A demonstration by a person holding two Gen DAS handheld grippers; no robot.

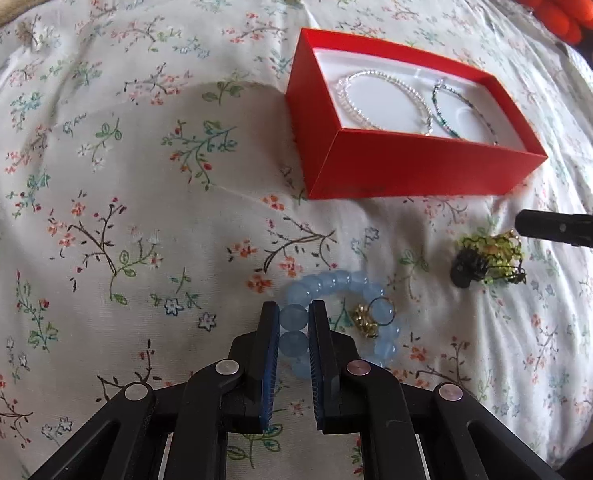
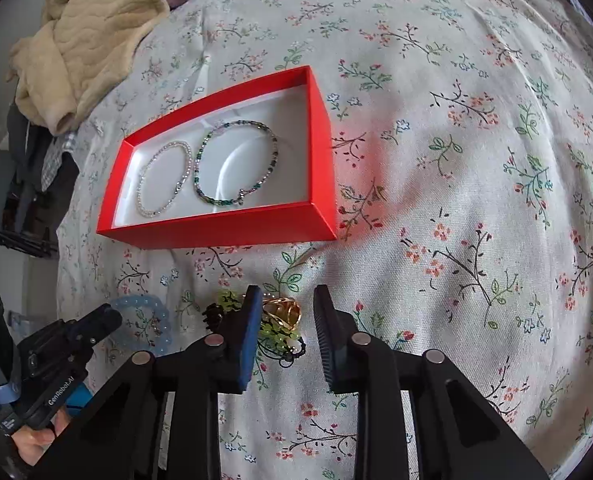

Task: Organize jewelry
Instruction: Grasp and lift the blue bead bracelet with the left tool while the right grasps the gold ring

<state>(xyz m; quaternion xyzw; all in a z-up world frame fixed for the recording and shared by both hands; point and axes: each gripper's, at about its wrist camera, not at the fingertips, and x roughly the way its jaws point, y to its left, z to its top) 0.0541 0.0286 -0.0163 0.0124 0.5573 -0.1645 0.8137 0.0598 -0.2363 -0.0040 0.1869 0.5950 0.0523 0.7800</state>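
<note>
A red box (image 1: 416,164) sits open on the flowery bed cover. Its inside is white. Two thin bracelets lie flat in it, side by side: a clear bead one (image 2: 164,178) and a green bead one (image 2: 236,160). Near the box, out on the cover, lies a ring of big pale blue beads (image 1: 336,284). A small gold piece (image 1: 366,320) rests inside that ring. A bunch of yellow-green and black beads (image 1: 488,258) lies just beside it.

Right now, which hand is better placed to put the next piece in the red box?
Left. The left gripper is shut on the blue bead bracelet; the right gripper only straddles the gold ring, open.
</note>
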